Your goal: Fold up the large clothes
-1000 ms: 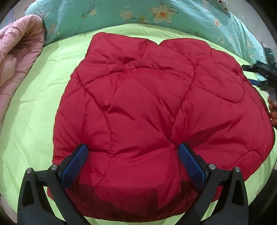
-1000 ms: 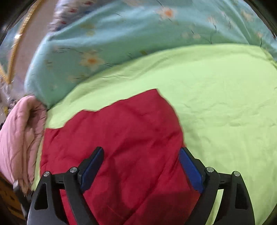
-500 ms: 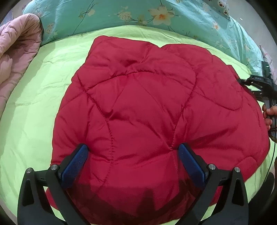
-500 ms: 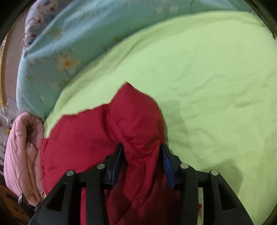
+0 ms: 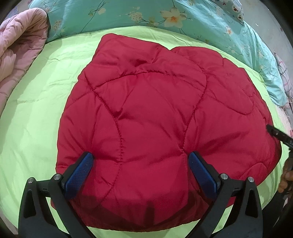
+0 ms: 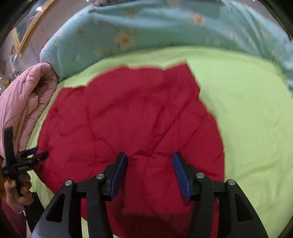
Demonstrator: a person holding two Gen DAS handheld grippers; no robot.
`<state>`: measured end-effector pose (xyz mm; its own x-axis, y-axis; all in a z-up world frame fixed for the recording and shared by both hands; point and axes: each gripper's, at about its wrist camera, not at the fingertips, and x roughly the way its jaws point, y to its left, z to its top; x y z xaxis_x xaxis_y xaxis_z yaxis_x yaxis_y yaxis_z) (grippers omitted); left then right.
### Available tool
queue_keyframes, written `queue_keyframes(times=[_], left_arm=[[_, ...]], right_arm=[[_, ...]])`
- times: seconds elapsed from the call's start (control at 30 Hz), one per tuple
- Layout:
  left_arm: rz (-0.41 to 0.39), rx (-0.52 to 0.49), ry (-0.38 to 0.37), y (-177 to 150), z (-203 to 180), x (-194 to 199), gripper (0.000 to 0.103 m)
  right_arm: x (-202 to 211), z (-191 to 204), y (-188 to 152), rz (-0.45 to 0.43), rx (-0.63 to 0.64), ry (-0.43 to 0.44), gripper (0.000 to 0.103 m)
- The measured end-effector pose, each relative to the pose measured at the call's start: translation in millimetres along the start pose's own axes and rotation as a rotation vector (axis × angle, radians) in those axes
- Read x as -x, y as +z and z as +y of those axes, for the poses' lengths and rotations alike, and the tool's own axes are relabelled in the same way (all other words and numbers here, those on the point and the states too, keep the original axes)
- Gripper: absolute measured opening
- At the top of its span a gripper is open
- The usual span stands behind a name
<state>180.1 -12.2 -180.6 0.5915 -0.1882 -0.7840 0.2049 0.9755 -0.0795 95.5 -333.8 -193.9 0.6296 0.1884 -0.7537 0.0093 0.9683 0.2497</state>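
A red quilted jacket (image 5: 155, 117) lies folded into a rounded bundle on the lime green bed sheet (image 5: 36, 109). It also shows in the right wrist view (image 6: 131, 119). My left gripper (image 5: 141, 164) is open and empty, hovering over the jacket's near edge. My right gripper (image 6: 150, 164) is open and empty, just above the jacket's near part. The left gripper also shows at the left edge of the right wrist view (image 6: 31, 155), by the jacket's left side. The tip of the right gripper shows at the right edge of the left wrist view (image 5: 278, 133).
A pink quilted garment (image 5: 18, 51) lies bunched at the left of the bed, also in the right wrist view (image 6: 23, 102). A teal floral duvet (image 5: 164, 16) runs along the far side. Green sheet lies right of the jacket (image 6: 252, 119).
My right gripper was shut on a raised fold of the jacket half a second ago; now it is open and the jacket lies flat. My left gripper has barely moved.
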Motion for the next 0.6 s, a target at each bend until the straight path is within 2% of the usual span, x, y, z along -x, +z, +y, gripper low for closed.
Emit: queue_keyframes(times=[0.1,0.37,0.6], left_arm=[[-0.003,0.003,0.005,-0.5,0.1,2.6,0.103],[-0.022,0.034,-0.019,-10.2,4.7,27.6,0.103],[-0.032,0.091,-0.051,-21.7,17.3,47.3,0.103]], right_arm=[[-7.9,-14.3,-0.2,-0.011,-0.064,0.045,0.055],[8.2,-9.8,9.7,-0.022,-0.078,0.034,0.056],[28.4,1.2,1.0,-0.037,-0.041,0.029,0.062]])
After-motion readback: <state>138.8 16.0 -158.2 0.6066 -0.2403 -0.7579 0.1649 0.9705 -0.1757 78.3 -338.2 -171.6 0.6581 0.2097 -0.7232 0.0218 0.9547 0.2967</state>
